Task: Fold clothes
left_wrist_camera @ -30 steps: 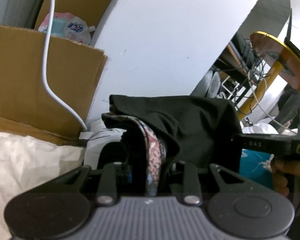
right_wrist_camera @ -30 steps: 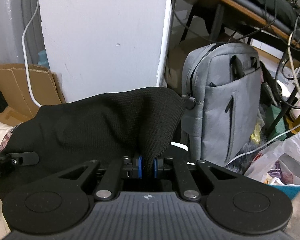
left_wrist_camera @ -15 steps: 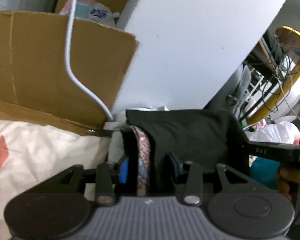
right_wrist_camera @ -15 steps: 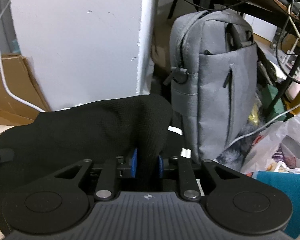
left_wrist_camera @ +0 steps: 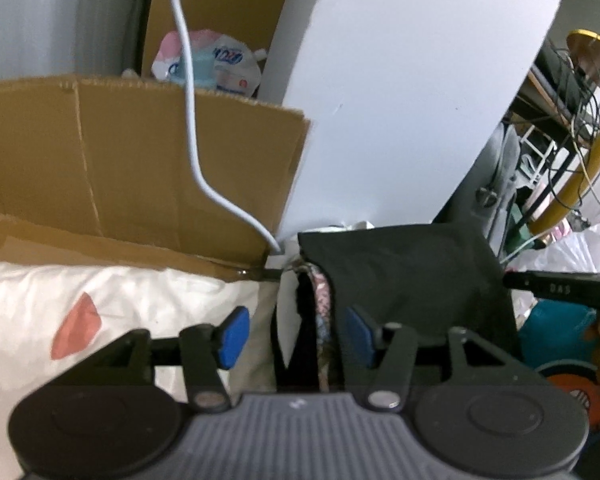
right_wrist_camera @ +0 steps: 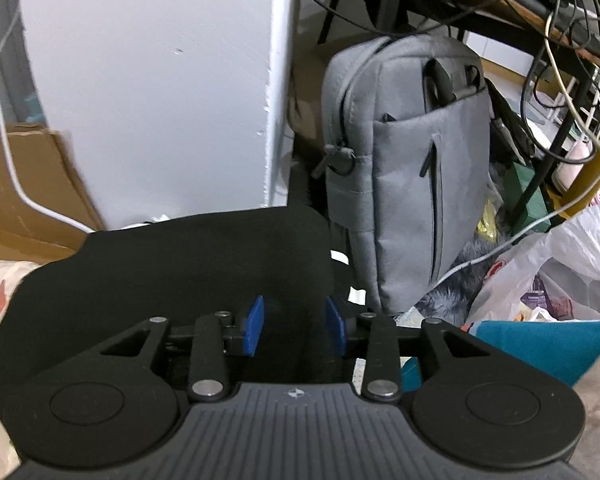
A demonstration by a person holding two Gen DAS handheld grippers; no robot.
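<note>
A folded black garment with a floral patterned inner edge lies at the far end of a white bedsheet. My left gripper stands open, its blue pads spread on either side of the garment's folded edge. In the right wrist view the same black garment fills the lower left. My right gripper is open too, blue pads apart, with the cloth lying loose between them. The right gripper's black finger shows at the right of the left wrist view.
A cardboard box with a white cable hanging over it stands behind the sheet, beside a white pillar. A grey bag leans by the pillar, with plastic bags, a teal item and tangled wires beyond.
Both grippers were shut on the black garment a second ago; both have opened and released it. The garment has dropped lower, onto the sheet.
</note>
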